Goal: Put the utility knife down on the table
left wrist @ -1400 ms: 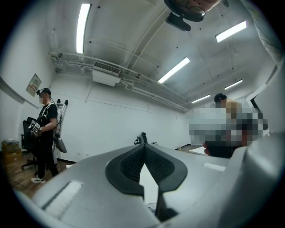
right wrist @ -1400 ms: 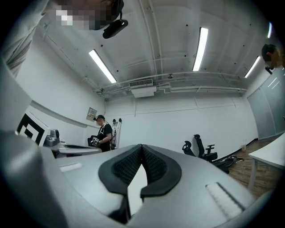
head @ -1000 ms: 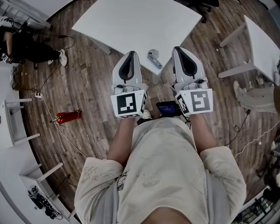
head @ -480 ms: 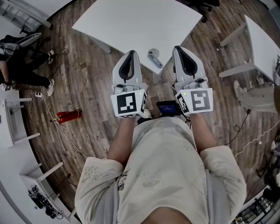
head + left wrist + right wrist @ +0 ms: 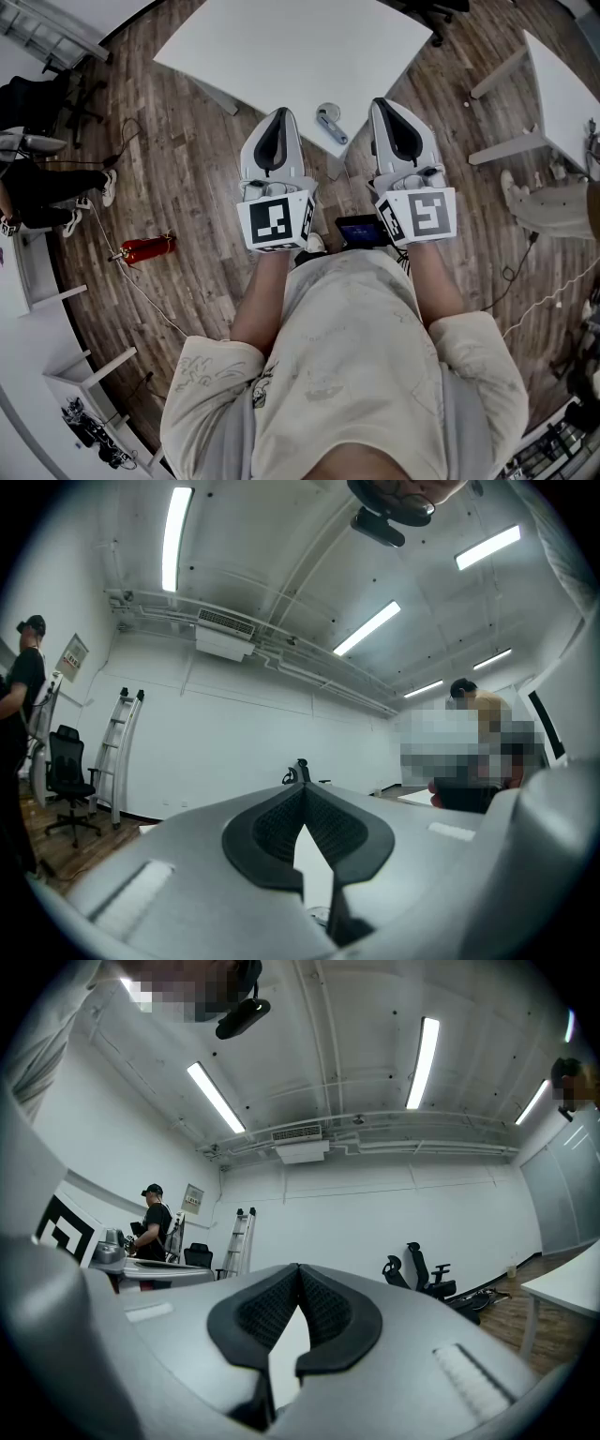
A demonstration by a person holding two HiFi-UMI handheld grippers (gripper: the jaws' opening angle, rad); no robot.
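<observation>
A grey utility knife (image 5: 329, 124) lies on the white table (image 5: 281, 47) near its front corner. In the head view it shows between my two grippers, touched by neither. My left gripper (image 5: 278, 113) is held level over the table's edge, shut, with nothing between its pads (image 5: 277, 822). My right gripper (image 5: 386, 102) sits just right of the knife, shut and empty too. In the right gripper view the right gripper's (image 5: 298, 1267) tips meet. The left gripper view shows the left gripper's (image 5: 302, 788) tips touching.
A red fire extinguisher (image 5: 145, 249) and cables lie on the wooden floor at left. A second white table (image 5: 562, 89) stands at right. A person (image 5: 37, 183) is at the far left edge. A ladder (image 5: 120, 752) and office chairs (image 5: 422, 1269) stand by the walls.
Both grippers have stayed where they were and the knife has not moved. The person at the far left edge has shifted downward in the head view.
</observation>
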